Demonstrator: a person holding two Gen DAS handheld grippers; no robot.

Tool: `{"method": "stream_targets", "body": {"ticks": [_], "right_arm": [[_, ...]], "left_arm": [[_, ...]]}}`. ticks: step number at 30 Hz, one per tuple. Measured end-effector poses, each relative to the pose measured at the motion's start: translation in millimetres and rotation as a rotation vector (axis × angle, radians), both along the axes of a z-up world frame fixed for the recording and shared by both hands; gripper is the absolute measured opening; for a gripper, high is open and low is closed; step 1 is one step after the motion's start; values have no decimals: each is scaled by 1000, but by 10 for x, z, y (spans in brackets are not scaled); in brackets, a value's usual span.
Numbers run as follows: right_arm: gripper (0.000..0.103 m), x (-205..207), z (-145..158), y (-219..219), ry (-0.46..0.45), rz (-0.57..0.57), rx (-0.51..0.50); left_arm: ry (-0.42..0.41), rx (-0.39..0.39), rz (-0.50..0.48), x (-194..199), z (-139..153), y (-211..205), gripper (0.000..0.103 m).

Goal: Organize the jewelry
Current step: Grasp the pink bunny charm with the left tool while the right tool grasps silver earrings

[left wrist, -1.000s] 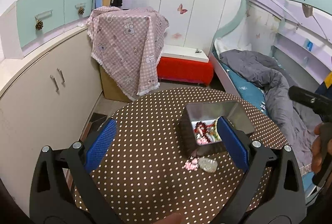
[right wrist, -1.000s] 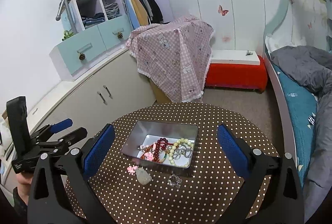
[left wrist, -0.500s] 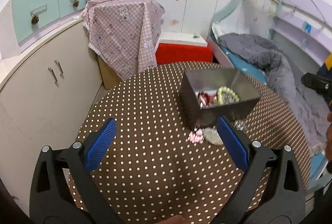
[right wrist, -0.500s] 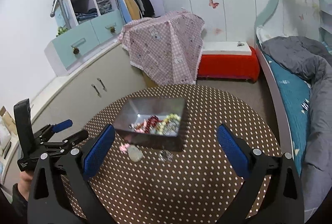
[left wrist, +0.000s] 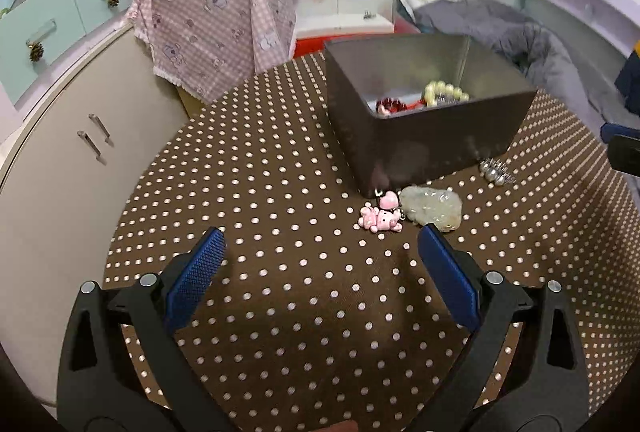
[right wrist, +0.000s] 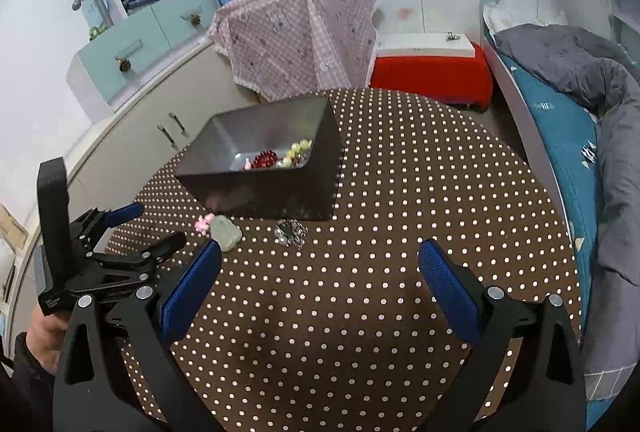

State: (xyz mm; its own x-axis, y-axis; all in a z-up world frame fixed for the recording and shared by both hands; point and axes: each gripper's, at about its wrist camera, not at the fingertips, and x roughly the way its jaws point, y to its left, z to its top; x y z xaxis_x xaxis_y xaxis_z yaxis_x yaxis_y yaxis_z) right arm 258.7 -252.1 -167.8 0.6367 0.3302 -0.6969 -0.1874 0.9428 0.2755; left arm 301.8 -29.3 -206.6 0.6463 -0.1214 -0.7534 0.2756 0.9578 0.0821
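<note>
A dark metal box point(left wrist: 420, 143) point(right wrist: 280, 191) stands on the round brown polka-dot table point(left wrist: 280, 191) point(right wrist: 420, 171), holding red and pale green bead bracelets point(left wrist: 444, 93) point(right wrist: 294, 153). In front of the box lie a pink bear charm point(left wrist: 380, 216) point(right wrist: 204, 223), a pale jade pendant point(left wrist: 434, 207) point(right wrist: 228, 234) and a silver piece point(left wrist: 496, 171) point(right wrist: 291, 232). My left gripper point(left wrist: 318, 260) point(right wrist: 132, 228) is open and empty, just short of the charm and pendant. My right gripper point(right wrist: 320, 264) is open and empty, nearer the table's front than the silver piece.
A beige cabinet point(left wrist: 60, 159) curves along the left of the table. Behind it stand a pink checked cloth over a box point(right wrist: 300, 35), a red bench point(right wrist: 432, 75) and a bed with grey bedding point(right wrist: 580, 71) on the right. A hand point(right wrist: 44, 332) holds the left gripper.
Both grippers have dropped lower and closer to the table. The box and loose pieces now loom larger in both views. Jaws stay open; nothing has been picked up.
</note>
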Motion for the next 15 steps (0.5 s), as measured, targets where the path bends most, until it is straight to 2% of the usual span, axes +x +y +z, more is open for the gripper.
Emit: {"method": "stream_targets", "body": {"ticks": [4,6,7,8,9,11,12,13,15], "right_arm": [[95,31,-86,11,17,5,-12],[95,53,-130,26,26,9,-22],[95,64,-151,33,30,10,-25],[95,69,-169,45,34,11,-26],[95,77,-177,53,37,11,-28],[95,94,-202,83,40,14,-31],[95,105,-216,99,42,15,-35],[95,118,-229,120,41,20,-41],[95,154,-257,186,40,31,-53]], "left_arm": [[22,35,-3,97,-126,-77,95],[21,21,-6,136,-117,-79,91],[20,12,-8,157,-111,-76,85],[27,5,-12,179,-117,-79,74],[41,-19,-28,203,-125,-77,69],[43,-39,-52,220,-111,-91,46],[39,-41,-78,200,-106,-120,41],[36,-39,-94,190,-101,-144,31],[30,-28,-115,130,-100,-212,24]]}}
